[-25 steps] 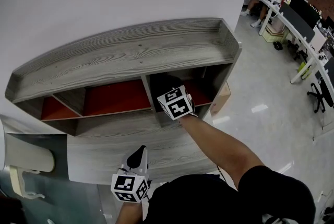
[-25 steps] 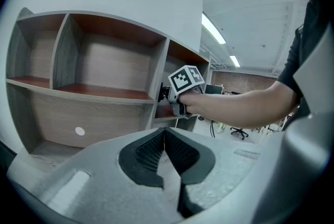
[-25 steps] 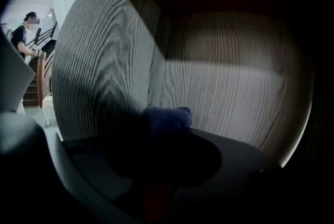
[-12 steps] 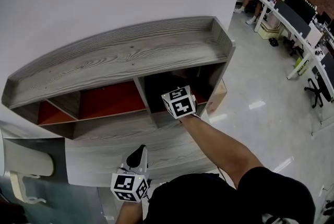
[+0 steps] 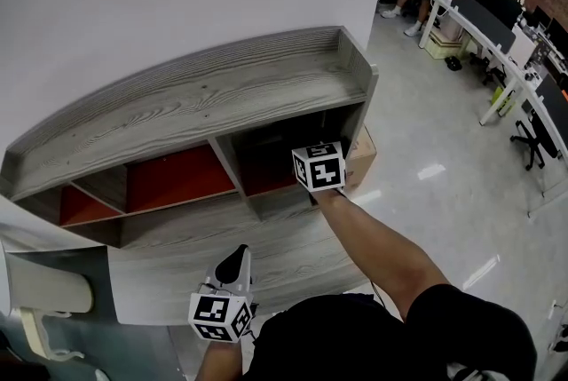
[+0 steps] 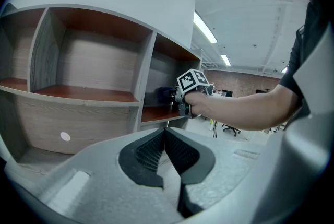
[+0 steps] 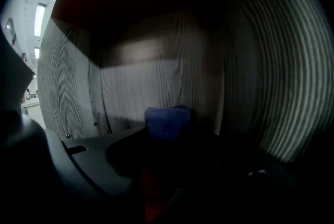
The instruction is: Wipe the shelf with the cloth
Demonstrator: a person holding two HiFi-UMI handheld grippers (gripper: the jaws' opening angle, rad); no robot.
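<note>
Reaching into the right-hand compartment of the grey wood-grain shelf [image 5: 204,95], the right gripper [image 7: 167,147] clamps the bunched dark-blue cloth [image 7: 167,122] near the back panel, positioned for wiping. The left gripper [image 6: 166,137], jaws together and empty, hangs clear below.

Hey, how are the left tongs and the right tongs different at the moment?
The left tongs are shut on nothing; the right tongs are shut on a blue cloth. The left tongs sit low, held back in front of the shelf and outside it; the right tongs reach into its dark right-hand compartment. Both pairs are closed.
</note>
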